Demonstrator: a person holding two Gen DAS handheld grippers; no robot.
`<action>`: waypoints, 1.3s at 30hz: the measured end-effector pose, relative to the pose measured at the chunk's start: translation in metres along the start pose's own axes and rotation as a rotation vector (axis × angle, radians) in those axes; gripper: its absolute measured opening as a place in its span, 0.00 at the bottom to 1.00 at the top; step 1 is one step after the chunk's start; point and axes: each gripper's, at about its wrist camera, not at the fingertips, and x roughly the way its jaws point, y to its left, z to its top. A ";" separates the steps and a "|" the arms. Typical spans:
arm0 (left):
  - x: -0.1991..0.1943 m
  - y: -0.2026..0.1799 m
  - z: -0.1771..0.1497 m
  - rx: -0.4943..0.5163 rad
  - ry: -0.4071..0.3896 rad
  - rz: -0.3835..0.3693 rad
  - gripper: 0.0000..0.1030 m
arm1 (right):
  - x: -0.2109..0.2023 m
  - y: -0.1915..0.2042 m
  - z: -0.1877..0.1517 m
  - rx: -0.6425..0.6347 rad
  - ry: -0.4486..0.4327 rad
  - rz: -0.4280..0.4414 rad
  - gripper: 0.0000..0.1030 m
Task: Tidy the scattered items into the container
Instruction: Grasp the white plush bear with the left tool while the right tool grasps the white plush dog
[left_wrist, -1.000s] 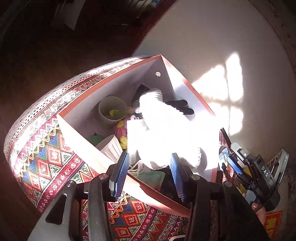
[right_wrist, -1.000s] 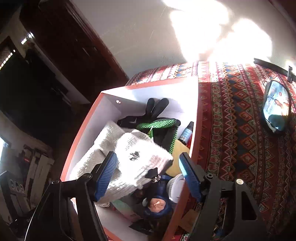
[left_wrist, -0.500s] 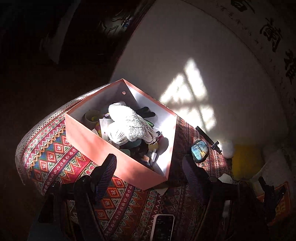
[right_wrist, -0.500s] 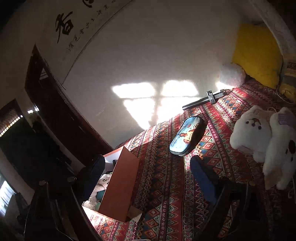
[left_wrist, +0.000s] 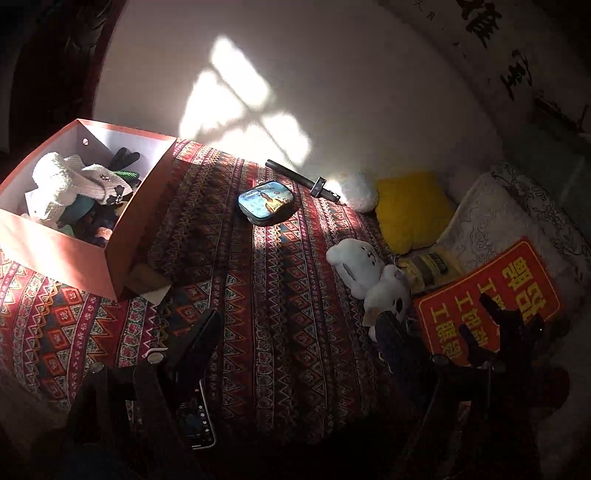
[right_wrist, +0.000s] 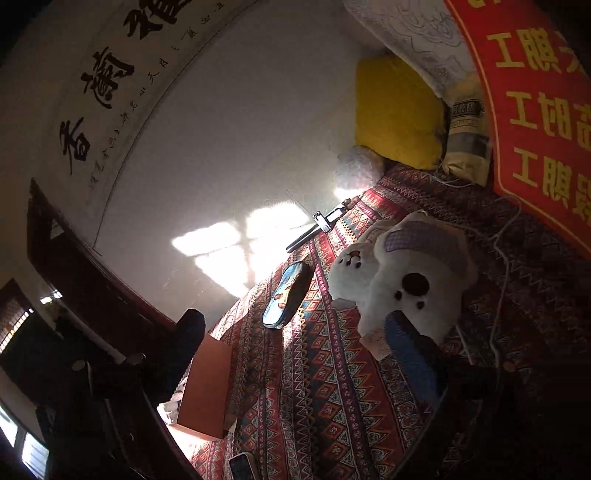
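Full orange box (left_wrist: 66, 254) far left, knitwear (left_wrist: 70, 181) heaped inside.
Left gripper (left_wrist: 295, 332) and right gripper (right_wrist: 295, 339) both gaping, empty, above woven patterned cloth (left_wrist: 280, 288).

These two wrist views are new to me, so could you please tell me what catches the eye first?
The orange box, crammed with white knitwear and odds and ends, sits at the left on the patterned red bedspread. A white plush toy lies near the right gripper, which is open and empty. Between box and toy rests a blue pictured case, beside a bright window-shaped sun patch on the wall.
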 end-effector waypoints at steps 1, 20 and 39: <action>0.015 -0.007 -0.007 0.009 0.022 -0.004 0.83 | -0.003 -0.009 0.003 0.024 -0.002 -0.001 0.96; 0.271 -0.134 -0.018 -0.013 0.259 -0.202 0.83 | 0.110 -0.182 0.011 0.434 0.218 0.008 0.99; 0.417 -0.162 -0.029 -0.102 0.494 -0.334 0.71 | 0.180 -0.202 0.019 0.361 0.218 0.090 0.99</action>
